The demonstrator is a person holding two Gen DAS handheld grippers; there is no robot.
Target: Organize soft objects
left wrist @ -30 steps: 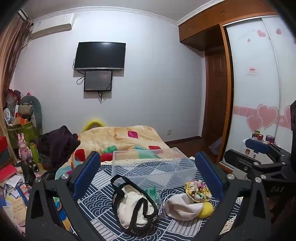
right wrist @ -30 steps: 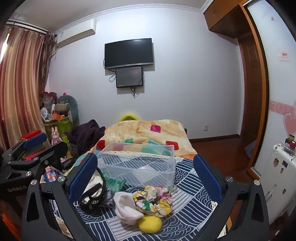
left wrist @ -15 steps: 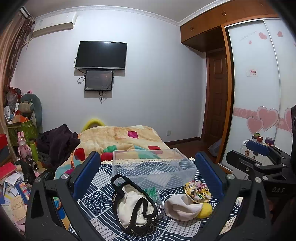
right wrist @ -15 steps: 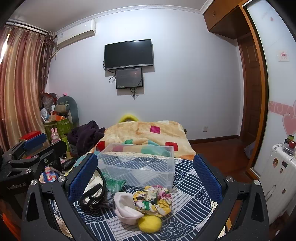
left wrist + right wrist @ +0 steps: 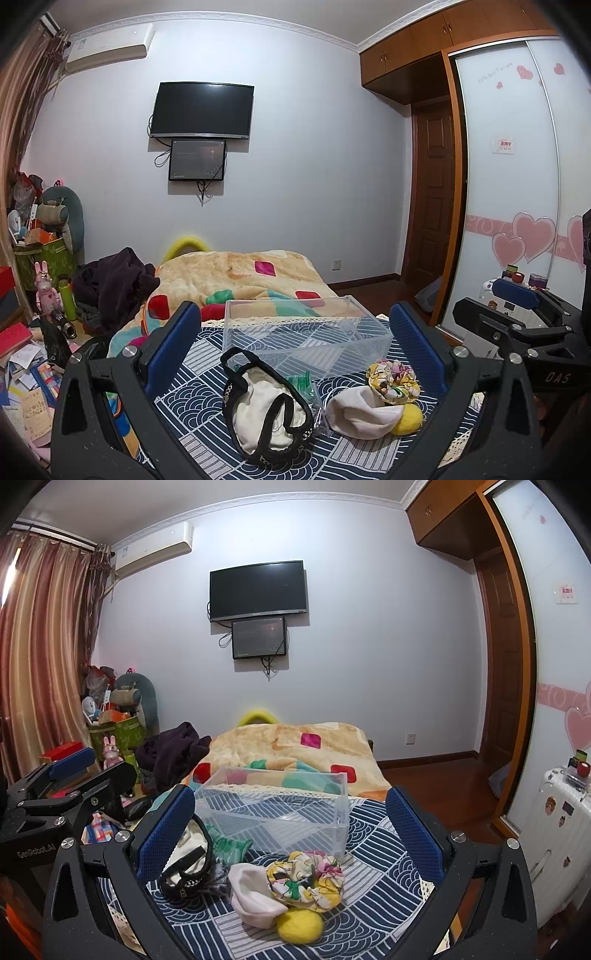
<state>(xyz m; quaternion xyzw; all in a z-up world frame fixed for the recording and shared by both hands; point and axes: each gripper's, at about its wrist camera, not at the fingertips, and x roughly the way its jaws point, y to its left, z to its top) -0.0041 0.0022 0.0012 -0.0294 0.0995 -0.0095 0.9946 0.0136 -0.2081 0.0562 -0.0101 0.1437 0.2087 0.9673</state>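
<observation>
A clear plastic box [image 5: 306,341] [image 5: 275,812] stands empty on a navy patterned cloth [image 5: 199,373] [image 5: 376,853]. In front of it lie a cream and black-trimmed garment [image 5: 264,404] [image 5: 186,860], a green item [image 5: 301,384] [image 5: 227,845], a white cloth [image 5: 360,411] [image 5: 251,891], a floral scrunchie [image 5: 393,380] [image 5: 304,880] and a yellow ball [image 5: 408,419] [image 5: 299,925]. My left gripper [image 5: 295,354] is open and empty, held above the garment. My right gripper [image 5: 290,834] is open and empty, above the scrunchie. Each gripper shows beside the other's view.
A bed with an orange patterned blanket [image 5: 240,273] [image 5: 295,746] lies behind the box. Dark clothes [image 5: 114,284] and cluttered toys and boxes [image 5: 40,266] sit at the left. A white suitcase [image 5: 554,830] and wardrobe doors [image 5: 509,166] stand at the right.
Both views have shifted only slightly; the grippers stay open and hovering, and the objects on the cloth have not moved.
</observation>
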